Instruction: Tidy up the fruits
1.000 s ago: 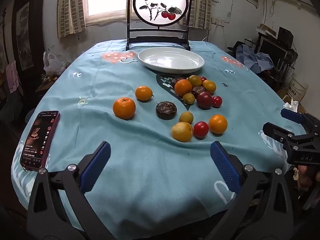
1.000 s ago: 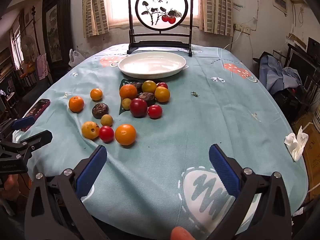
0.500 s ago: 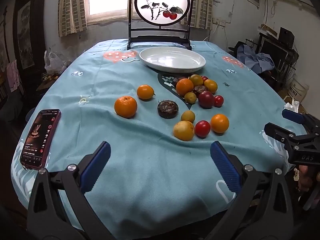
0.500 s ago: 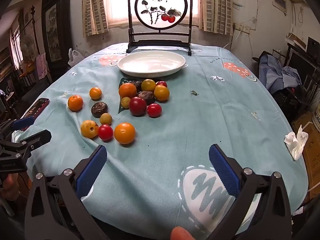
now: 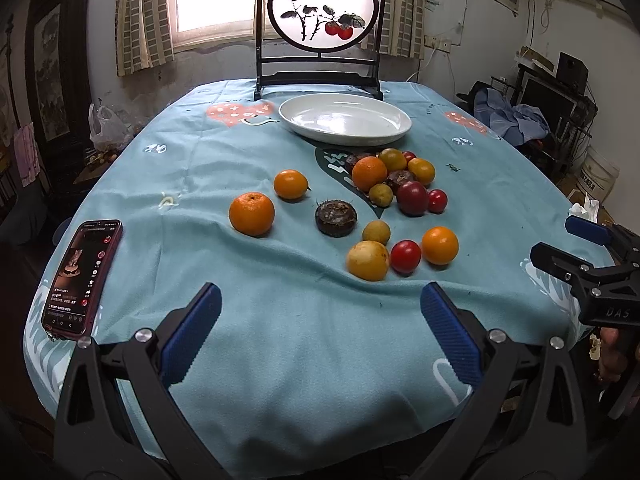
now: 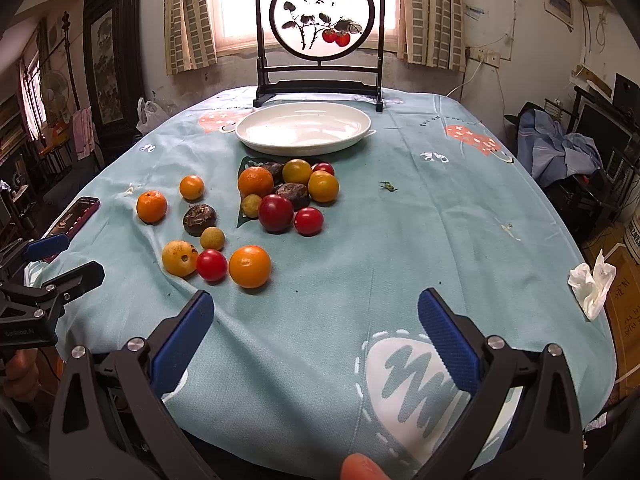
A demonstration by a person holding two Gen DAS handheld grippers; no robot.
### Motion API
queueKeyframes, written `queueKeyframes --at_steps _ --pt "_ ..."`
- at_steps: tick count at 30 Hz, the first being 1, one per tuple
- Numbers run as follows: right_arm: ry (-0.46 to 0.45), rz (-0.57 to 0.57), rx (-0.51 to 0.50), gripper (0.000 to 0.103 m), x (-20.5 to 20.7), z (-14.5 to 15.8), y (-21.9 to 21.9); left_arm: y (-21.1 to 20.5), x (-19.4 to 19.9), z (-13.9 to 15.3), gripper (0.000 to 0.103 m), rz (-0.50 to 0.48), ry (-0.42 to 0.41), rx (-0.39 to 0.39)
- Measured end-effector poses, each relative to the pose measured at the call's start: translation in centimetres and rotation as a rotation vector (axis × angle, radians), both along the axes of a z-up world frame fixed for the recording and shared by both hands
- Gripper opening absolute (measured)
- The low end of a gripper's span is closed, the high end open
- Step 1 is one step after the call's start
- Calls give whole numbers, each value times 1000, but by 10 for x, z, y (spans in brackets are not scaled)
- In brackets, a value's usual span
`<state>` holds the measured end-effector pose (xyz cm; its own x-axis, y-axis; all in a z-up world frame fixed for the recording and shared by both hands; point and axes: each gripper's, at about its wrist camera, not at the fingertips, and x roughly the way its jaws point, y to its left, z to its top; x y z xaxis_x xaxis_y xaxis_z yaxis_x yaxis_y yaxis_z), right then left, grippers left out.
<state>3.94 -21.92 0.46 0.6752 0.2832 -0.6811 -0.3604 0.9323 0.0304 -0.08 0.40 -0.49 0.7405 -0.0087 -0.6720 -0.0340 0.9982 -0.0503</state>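
Both wrist views show only a slight forward creep over the last second: the fruit sits a little nearer and larger in frame, and no fruit has shifted on the cloth. Left gripper [image 5: 320,312] hovers over the near table edge, jaws wide apart, nothing between them. Right gripper [image 6: 316,320] likewise, jaws wide apart and empty, above the white scribble print.

Near cluster: yellow fruit [image 5: 367,260], cherry tomato [image 5: 405,256] and orange [image 5: 440,245] in a row, touching or nearly so, with a small yellow-green fruit [image 5: 376,232] just behind. A dark brown fruit [image 5: 335,218] lies alone. Left of it, two mandarins [image 5: 251,214] sit apart. Farther back, a tight pile [image 5: 400,180] of mixed fruit lies just in front of the white plate [image 5: 296,120], which holds nothing. A painted screen [image 5: 322,4] stands behind.

Left view only: a smartphone's [image 5: 82,278] lit face at the table's left edge. Right view only: a crumpled tissue [image 6: 592,284] beyond the right edge and a small green scrap [image 6: 388,187] on the tablecloth [image 6: 400,240].
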Motion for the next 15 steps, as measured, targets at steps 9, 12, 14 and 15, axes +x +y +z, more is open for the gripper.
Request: queueKeyframes --at_steps 9,12,14,15 --pt "0 0 1 102 0 0 0 0 0 -1 101 1 1 3" --pt "1 -1 0 102 2 0 1 1 0 -1 101 2 1 4" --pt "2 -1 1 102 2 0 -1 0 0 -1 101 1 1 4" --pt "1 0 1 102 2 0 0 0 0 -1 101 1 1 5"
